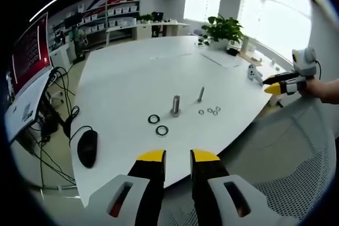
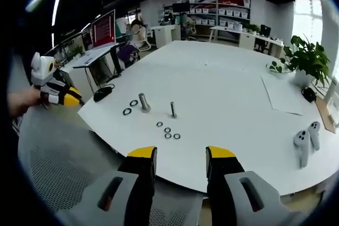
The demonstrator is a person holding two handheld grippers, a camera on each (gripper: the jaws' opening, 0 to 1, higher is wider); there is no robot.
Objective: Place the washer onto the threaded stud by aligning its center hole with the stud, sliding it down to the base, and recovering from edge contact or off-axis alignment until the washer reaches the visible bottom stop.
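Tabletop (image 1: 137, 78), white and broad, carries all the task's parts near its front edge. Plant (image 1: 222, 27) stands at the far side by the windows, and a mouse (image 1: 87, 147) lies at the near left corner in the left gripper view. Controllers (image 2: 306, 142), white, rest toward the right edge in the right gripper view.

Left hand-held gripper (image 1: 177, 157) hangs off the edge, jaws parted and bare. Right hand-held gripper (image 2: 180, 154) is likewise spread with nothing between its jaws.

Stud (image 1: 175, 105), thick, stands upright mid-table; a thinner bolt (image 1: 201, 94) stands just beside it. Two large washers (image 1: 158, 124) lie flat near the stud's base, apart from it. Small washers (image 1: 210, 111) sit clustered by the bolt.
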